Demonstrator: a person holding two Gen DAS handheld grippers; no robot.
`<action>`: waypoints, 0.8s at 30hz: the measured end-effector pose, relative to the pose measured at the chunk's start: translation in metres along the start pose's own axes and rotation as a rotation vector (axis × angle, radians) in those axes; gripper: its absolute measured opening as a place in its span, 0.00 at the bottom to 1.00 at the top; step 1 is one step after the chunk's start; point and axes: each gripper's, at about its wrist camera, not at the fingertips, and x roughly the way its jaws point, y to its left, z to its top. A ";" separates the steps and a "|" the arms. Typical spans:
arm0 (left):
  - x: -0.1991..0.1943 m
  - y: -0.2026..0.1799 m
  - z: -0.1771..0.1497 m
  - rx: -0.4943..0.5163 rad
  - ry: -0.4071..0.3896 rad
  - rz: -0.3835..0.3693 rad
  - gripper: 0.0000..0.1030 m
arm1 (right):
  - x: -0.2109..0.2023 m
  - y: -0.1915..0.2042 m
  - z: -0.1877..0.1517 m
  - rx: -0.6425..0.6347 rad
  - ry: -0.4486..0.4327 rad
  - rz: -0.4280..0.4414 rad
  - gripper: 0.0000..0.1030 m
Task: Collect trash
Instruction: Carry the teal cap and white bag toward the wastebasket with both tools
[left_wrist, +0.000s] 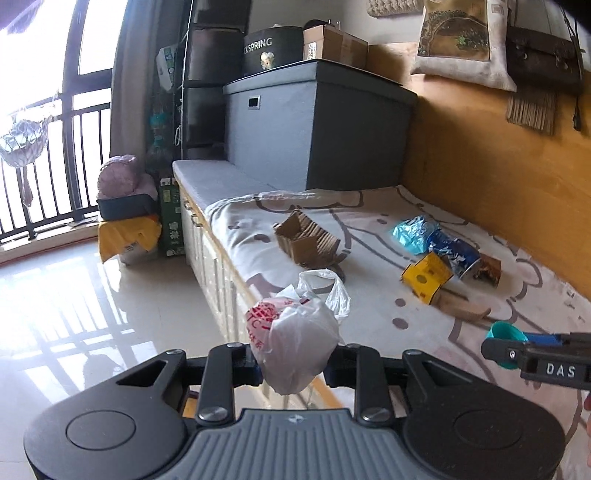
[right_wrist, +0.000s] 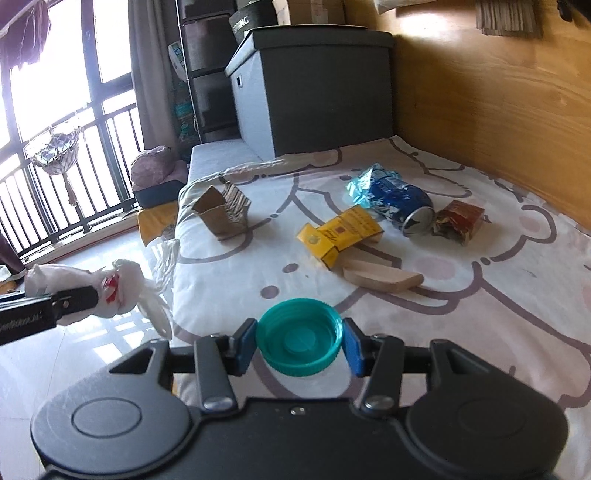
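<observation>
My left gripper (left_wrist: 295, 363) is shut on a white plastic bag (left_wrist: 295, 339) with red print, held over the bed's edge. The same bag (right_wrist: 107, 291) shows at the left of the right wrist view, clamped in that gripper. My right gripper (right_wrist: 300, 338) is shut on a teal bottle cap (right_wrist: 299, 336), open side up, above the near edge of the bed sheet (right_wrist: 480, 295). The cap (left_wrist: 504, 332) also appears at the right of the left wrist view. On the sheet lie a torn cardboard piece (right_wrist: 221, 210), a yellow box (right_wrist: 340, 232), a crushed blue can (right_wrist: 402, 203), a blue wrapper (right_wrist: 364, 182) and a red-brown packet (right_wrist: 460, 219).
A wooden block (right_wrist: 380, 277) lies by the yellow box. A grey storage box (right_wrist: 314, 92) stands at the bed's far end against the wooden wall (right_wrist: 498, 92). Left of the bed is a glossy tiled floor (left_wrist: 55, 295) with a yellow-covered stool and balcony railing (left_wrist: 44, 177).
</observation>
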 end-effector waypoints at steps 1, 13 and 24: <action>-0.003 0.002 -0.001 0.006 0.001 0.008 0.29 | 0.000 0.003 0.000 -0.003 0.002 0.001 0.48; -0.021 0.048 -0.016 -0.035 0.028 0.070 0.29 | 0.011 0.053 -0.006 -0.046 0.029 0.036 0.48; -0.022 0.113 -0.041 -0.111 0.067 0.167 0.29 | 0.039 0.122 -0.017 -0.128 0.085 0.128 0.48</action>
